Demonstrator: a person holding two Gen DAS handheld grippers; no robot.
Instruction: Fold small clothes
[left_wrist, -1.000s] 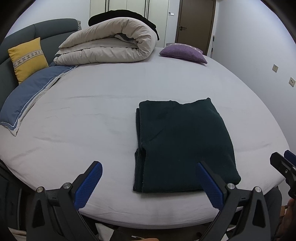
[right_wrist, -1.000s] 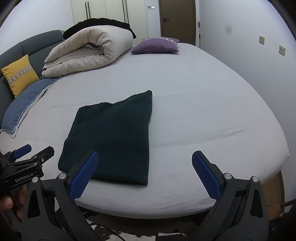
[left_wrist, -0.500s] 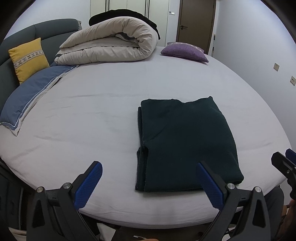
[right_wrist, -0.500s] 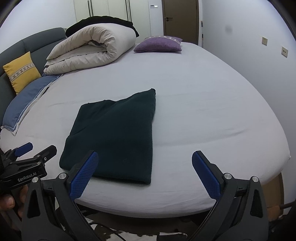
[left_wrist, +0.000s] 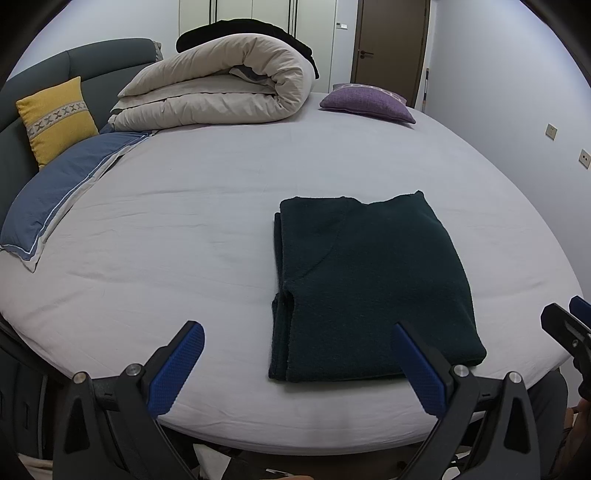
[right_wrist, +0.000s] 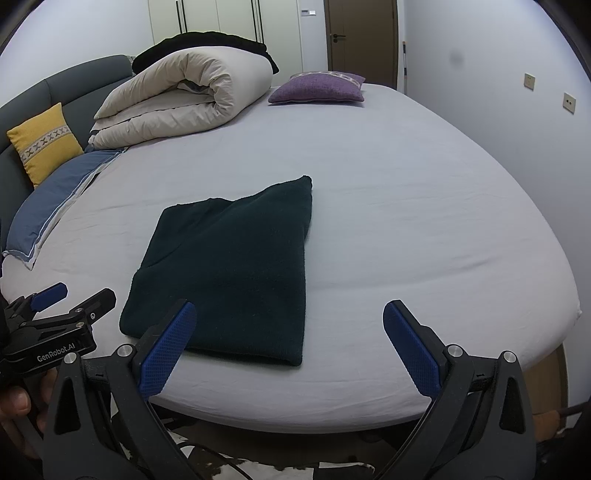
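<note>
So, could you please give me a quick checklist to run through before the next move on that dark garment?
1. Left gripper open and empty: ok.
2. Right gripper open and empty: ok.
3. Dark garment folded flat on the bed: ok.
4. Both grippers clear of the garment: ok.
5. Layers aligned at its left edge: not ok, lower layers peek out.
6. Whether another fold is needed: cannot tell.
</note>
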